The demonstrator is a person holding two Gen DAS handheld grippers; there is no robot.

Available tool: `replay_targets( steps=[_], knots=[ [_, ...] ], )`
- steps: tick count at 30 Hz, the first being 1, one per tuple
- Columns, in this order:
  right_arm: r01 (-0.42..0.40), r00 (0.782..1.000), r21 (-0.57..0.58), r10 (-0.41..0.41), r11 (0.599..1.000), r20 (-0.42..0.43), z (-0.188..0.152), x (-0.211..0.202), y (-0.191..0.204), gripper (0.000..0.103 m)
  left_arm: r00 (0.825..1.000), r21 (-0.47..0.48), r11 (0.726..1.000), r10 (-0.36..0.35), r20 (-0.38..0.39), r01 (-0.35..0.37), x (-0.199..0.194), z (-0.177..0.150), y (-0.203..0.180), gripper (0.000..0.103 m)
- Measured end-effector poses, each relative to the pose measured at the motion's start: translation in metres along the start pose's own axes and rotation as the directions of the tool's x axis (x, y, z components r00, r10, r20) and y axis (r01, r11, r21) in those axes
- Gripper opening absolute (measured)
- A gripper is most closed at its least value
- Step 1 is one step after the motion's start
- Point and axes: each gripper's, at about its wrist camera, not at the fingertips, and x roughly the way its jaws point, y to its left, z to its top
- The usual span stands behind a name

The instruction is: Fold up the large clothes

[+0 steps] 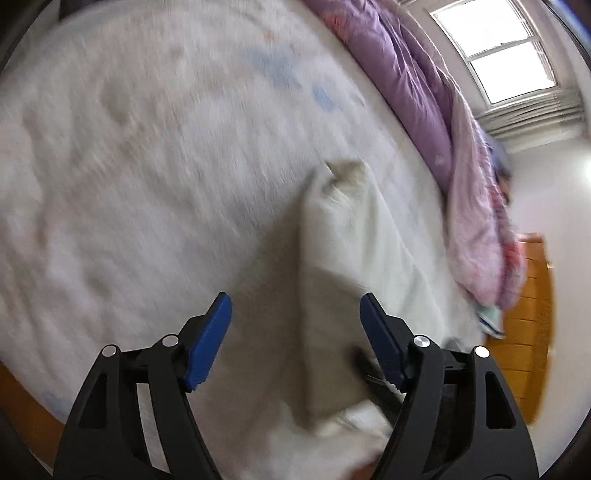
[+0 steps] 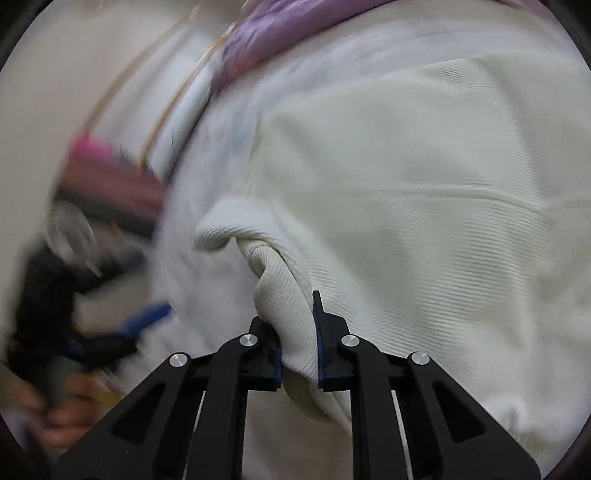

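My right claw [image 2: 298, 332] is clamped on a bunched fold of the cream ribbed garment [image 2: 424, 206]; the cloth fills the gap between its blue pads and rolls up into a thick curl just ahead of the tips. From that pinch the garment spreads ahead and to the right of the claw, lying across the bed [image 2: 192, 280], whose pale cover shows to the left of the fold. Further left in the right wrist view I see my left claw [image 2: 146, 319], badly blurred, with a hand [image 2: 61, 413] below it gripping the handle; I cannot make out detail there. Ahead of the right claw at the far edge lies a purple quilt [image 2: 273, 29]. My left claw [image 1: 295, 325] has its jaws standing wide apart with nothing between the blue pads [image 1: 208, 343]; it hangs above the bed [image 1: 147, 166], not touching the cloth. Directly ahead of it, between the lines of the two fingers, a long folded part of the garment [image 1: 343, 251] runs away from the claw and ends in a crumpled tip. To the right of that, along the bed's far side, the purple and pink quilt [image 1: 424, 110] is heaped, with a bright window [image 1: 495, 48] beyond it and a wooden floor [image 1: 524, 332] to the right of the claw.
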Motion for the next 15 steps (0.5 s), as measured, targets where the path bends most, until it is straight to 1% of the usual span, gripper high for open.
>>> replay_targets(
  steps=[2,3,4,6,8,9,10,11,12,13,14,15],
  knots=[
    [-0.08,0.995,0.121,0.072,0.989,0.069,0.006,-0.032,-0.02,0.01,0.997,0.048,0.996,0.076,0.02,-0.077,0.005,-0.001,-0.012,0.079],
    [-0.11,0.991,0.162,0.096,0.981,0.093,0.008,-0.044,-0.027,0.01,0.992,0.091,0.988,0.127,0.02,-0.128,0.014,-0.002,-0.025,0.08],
    [-0.148,0.984,0.205,0.124,0.967,0.126,0.008,-0.06,-0.037,0.01,0.991,0.111,0.985,0.134,0.02,-0.136,0.02,-0.004,-0.037,0.08],
    [-0.201,0.968,0.258,0.152,0.945,0.198,0.008,-0.089,-0.054,0.01,0.993,0.149,0.982,0.115,0.021,-0.116,0.032,-0.008,-0.057,0.08],
    [-0.24,0.947,0.312,0.15,0.919,0.285,0.006,-0.123,-0.075,0.009,0.998,0.199,0.978,0.059,0.011,-0.06,0.047,-0.017,-0.095,0.08],
    [-0.255,0.937,0.336,0.145,0.907,0.319,0.003,-0.136,-0.085,0.009,1.0,0.237,0.971,0.016,-0.004,-0.015,0.055,-0.024,-0.122,0.08],
    [-0.265,0.926,0.363,0.13,0.893,0.355,-0.002,-0.153,-0.098,0.008,1.0,0.264,0.964,-0.016,-0.015,0.02,0.059,-0.03,-0.14,0.08],
    [-0.274,0.916,0.382,0.119,0.882,0.382,-0.007,-0.166,-0.108,0.008,0.998,0.299,0.952,-0.053,-0.035,0.061,0.065,-0.04,-0.162,0.08],
    [-0.288,0.902,0.404,0.106,0.868,0.418,-0.015,-0.18,-0.12,0.008,0.996,0.322,0.943,-0.075,-0.054,0.088,0.07,-0.048,-0.176,0.08],
    [-0.293,0.893,0.419,0.09,0.859,0.44,-0.019,-0.192,-0.13,0.008,0.991,0.351,0.928,-0.103,-0.089,0.128,0.078,-0.061,-0.195,0.081],
    [-0.292,0.882,0.446,0.057,0.846,0.469,-0.031,-0.206,-0.143,0.008,0.985,0.372,0.915,-0.117,-0.124,0.156,0.085,-0.073,-0.209,0.082],
    [-0.288,0.874,0.471,0.029,0.834,0.484,-0.039,-0.214,-0.154,0.007,0.979,0.391,0.903,-0.122,-0.162,0.177,0.093,-0.087,-0.221,0.082]
  ],
)
